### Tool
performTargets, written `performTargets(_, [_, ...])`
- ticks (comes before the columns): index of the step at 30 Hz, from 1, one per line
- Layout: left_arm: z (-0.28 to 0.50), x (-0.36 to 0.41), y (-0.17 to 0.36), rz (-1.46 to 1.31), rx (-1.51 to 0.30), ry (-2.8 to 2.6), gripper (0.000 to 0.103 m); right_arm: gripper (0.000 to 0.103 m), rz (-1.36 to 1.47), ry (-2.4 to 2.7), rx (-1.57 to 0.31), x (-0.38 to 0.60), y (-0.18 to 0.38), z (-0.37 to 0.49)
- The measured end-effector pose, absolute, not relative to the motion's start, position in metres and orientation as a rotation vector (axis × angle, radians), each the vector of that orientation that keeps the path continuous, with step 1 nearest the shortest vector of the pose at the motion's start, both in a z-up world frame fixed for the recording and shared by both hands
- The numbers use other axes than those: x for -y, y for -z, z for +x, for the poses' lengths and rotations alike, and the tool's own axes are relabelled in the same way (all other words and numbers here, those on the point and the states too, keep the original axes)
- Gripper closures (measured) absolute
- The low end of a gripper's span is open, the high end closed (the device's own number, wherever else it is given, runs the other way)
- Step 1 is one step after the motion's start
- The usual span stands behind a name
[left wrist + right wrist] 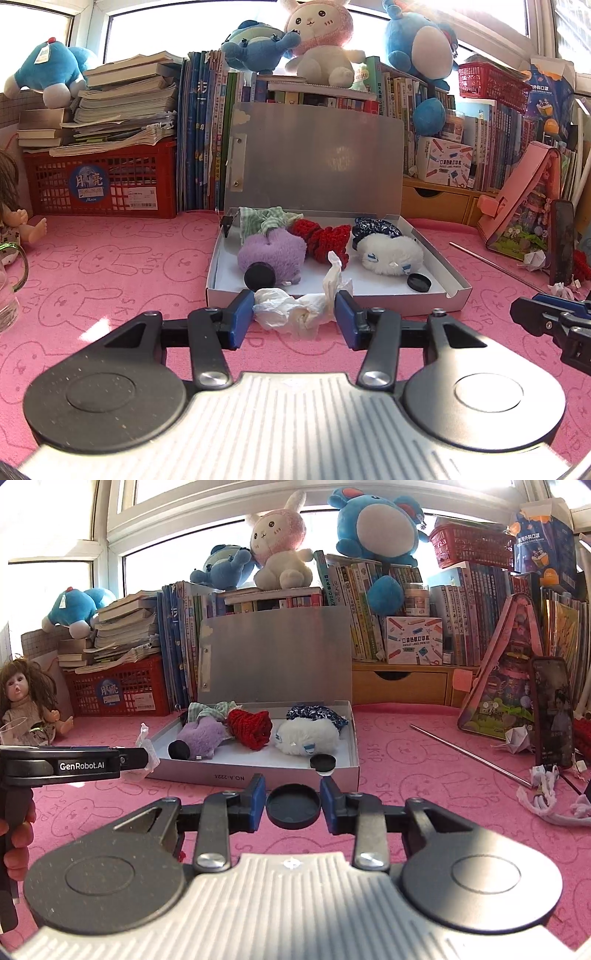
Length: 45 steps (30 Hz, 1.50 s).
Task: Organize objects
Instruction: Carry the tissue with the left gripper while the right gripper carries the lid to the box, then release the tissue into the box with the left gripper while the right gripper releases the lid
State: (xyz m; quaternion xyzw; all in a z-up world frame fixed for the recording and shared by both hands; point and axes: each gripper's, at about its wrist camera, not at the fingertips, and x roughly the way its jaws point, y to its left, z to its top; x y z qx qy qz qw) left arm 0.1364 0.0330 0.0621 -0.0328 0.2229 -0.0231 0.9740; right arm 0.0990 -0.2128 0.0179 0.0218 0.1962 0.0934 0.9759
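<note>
Open box (458, 291) holds plush toys; left claw (294, 317) clamps tissue (295, 310), right claw (293, 803) apparently clamps cap (293, 805).

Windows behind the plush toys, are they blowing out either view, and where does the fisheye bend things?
Left wrist view: the window is blown out white, washing over the pink bunny plush. Right wrist view: the window glares too, backlighting the toys. Both views bend shelves and frames toward the edges.
</note>
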Motion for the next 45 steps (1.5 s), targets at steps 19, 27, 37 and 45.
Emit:
performTargets(19, [0.217, -0.034, -0.056, -0.119, -0.460, 0.071, 0.048, 0.066, 0.233, -0.251, -0.528, 0.217, -0.009, 0.203])
performTargets(27, [0.241, -0.034, -0.045, -0.136, -0.492, 0.055, 0.048, 0.066, 0.289, -0.254, -0.568, 0.218, 0.002, 0.232])
performTargets(37, [0.253, -0.029, -0.033, -0.094, -0.520, 0.040, 0.048, 0.066, 0.310, -0.250, -0.607, 0.215, 0.016, 0.254])
performTargets(45, [0.259, -0.027, -0.026, -0.077, -0.538, 0.033, 0.048, 0.066, 0.284, -0.241, -0.617, 0.210, 0.022, 0.261])
